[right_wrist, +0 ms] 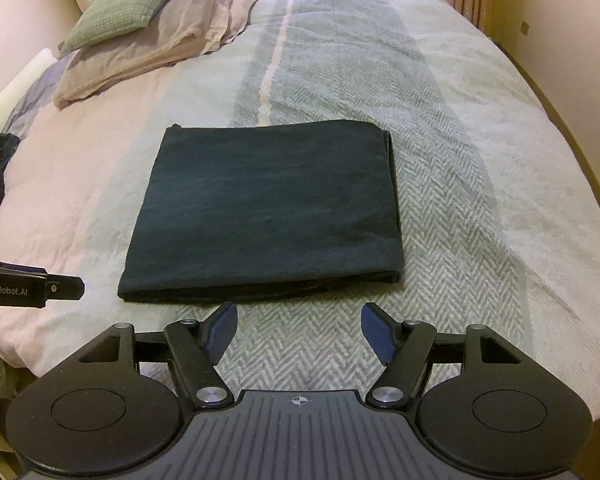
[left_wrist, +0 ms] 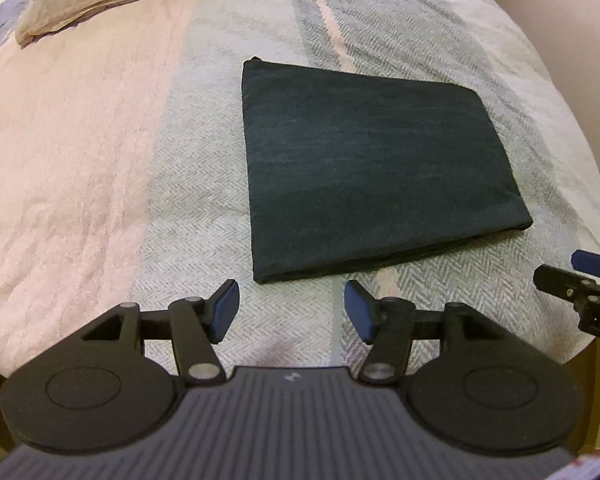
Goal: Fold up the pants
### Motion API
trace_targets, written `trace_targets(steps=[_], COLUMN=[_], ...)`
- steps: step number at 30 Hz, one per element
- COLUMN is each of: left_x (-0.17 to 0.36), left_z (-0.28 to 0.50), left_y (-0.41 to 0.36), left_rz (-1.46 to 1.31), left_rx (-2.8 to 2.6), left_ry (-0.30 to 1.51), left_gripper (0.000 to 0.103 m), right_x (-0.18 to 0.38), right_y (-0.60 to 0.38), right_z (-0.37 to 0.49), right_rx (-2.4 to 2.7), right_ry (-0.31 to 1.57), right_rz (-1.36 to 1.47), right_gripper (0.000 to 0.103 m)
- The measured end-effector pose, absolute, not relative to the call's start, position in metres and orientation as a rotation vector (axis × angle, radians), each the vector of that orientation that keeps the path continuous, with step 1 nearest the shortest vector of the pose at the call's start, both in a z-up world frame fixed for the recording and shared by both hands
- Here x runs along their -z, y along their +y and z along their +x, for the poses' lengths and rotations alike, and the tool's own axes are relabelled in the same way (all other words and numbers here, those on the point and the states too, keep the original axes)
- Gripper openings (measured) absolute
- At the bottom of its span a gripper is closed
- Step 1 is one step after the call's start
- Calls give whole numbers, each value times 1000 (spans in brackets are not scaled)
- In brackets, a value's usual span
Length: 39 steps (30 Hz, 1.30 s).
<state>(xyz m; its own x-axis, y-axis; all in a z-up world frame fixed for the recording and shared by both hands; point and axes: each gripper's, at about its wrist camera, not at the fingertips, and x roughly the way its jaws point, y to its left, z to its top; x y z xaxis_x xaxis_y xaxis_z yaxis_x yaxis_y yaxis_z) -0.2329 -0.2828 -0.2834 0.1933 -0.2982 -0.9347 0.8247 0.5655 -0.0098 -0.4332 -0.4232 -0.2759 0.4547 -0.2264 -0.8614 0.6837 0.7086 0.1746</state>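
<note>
Left tool point(left_wrist: 291, 312) and right tool point(right_wrist: 299, 332) gape empty — clear of the folded pants point(right_wrist: 264, 208).

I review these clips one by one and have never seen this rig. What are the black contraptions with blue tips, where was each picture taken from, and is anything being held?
No robot arm here: a person carries a two-finger gripper in each hand, each with a camera looking along its fingers. One picture comes from the left gripper, the other from the right gripper. The blue parts are the fingers' pads. The dark pants lie folded into a neat rectangle on the striped bedspread; pillows sit at the far end. Both grippers stand open in front of the pants and hold nothing.
</note>
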Motion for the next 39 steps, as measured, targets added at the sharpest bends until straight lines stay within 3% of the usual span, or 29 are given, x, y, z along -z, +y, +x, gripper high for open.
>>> trace_targets(steps=[12,20,31,33,39], left_x=[328,405,435,439,460], left_z=[-149,-80,-55,-49,-41], left_y=[-291,-330,-332,-331,-348], left_rz=[299,107,-109,-128,-150], left_rx=[965,982,1137,1150,1207], left_ry=[1133,1254,1346,1377,1435], left_gripper=[66,68,68,68,66], right_x=[300,380,444,446,457], right_y=[-487,-607,-674,-675,-673], right_z=[-455,-443,-431,-427,-421], right_rx=[648,533,140,104,95], right_ry=[866,717,639,660,692], right_rz=[705,975,1244,1240,1249], right_gripper=[66,66,65,64,41])
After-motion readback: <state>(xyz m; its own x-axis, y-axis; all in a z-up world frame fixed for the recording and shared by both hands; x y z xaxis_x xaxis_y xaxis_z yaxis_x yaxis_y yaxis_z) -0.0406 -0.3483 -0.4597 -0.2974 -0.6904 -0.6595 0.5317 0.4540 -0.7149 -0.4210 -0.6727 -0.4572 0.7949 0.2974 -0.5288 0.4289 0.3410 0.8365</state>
